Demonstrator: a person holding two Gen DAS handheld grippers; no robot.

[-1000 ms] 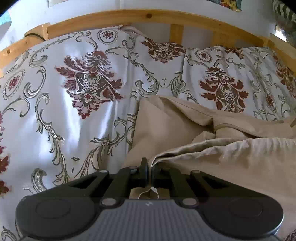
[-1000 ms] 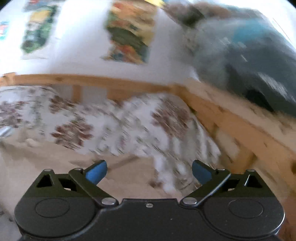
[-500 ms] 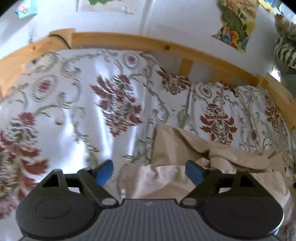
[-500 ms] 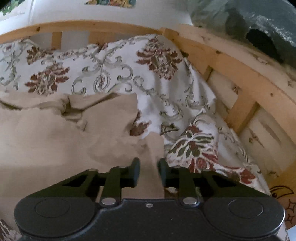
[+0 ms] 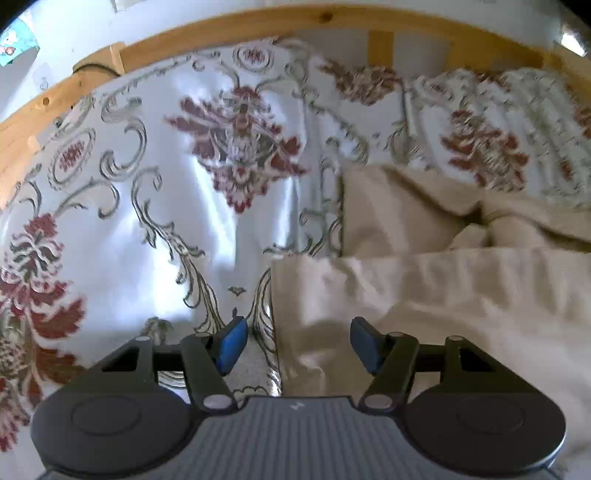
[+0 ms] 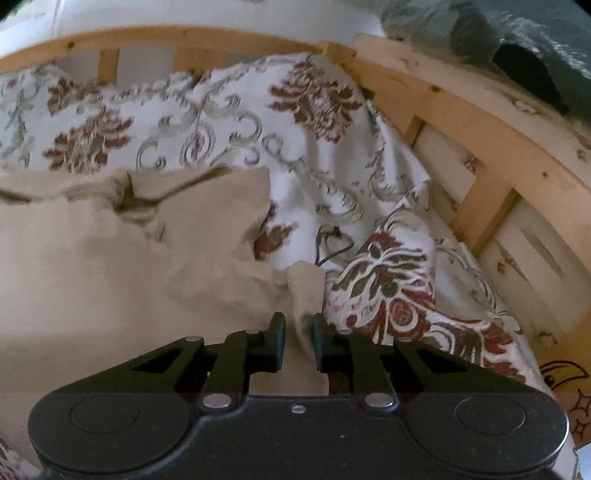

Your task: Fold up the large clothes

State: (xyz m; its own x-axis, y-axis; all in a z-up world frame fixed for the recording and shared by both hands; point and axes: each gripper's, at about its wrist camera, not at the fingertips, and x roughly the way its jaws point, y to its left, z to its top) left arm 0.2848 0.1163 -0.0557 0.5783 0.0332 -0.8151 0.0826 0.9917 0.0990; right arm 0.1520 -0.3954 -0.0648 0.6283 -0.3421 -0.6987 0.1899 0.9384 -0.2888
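Observation:
A large beige garment (image 5: 443, 288) lies partly folded on a bed with a white floral cover (image 5: 147, 221). In the left wrist view my left gripper (image 5: 295, 345) is open, its blue pads (image 5: 231, 345) on either side of the garment's near left edge, low over it. In the right wrist view the garment (image 6: 110, 266) fills the left side. My right gripper (image 6: 298, 341) has its jaws nearly together on the garment's right corner (image 6: 304, 291), with cloth between the fingers.
A wooden bed frame (image 5: 332, 18) runs along the far side and also along the right in the right wrist view (image 6: 480, 122). A dark grey bundle (image 6: 517, 37) sits beyond the frame at top right. The floral cover (image 6: 388, 277) bunches beside the right gripper.
My left gripper let go of the garment edge and now hangs open lower over it. My right gripper came down from open in the air and closed on the garment's right corner.

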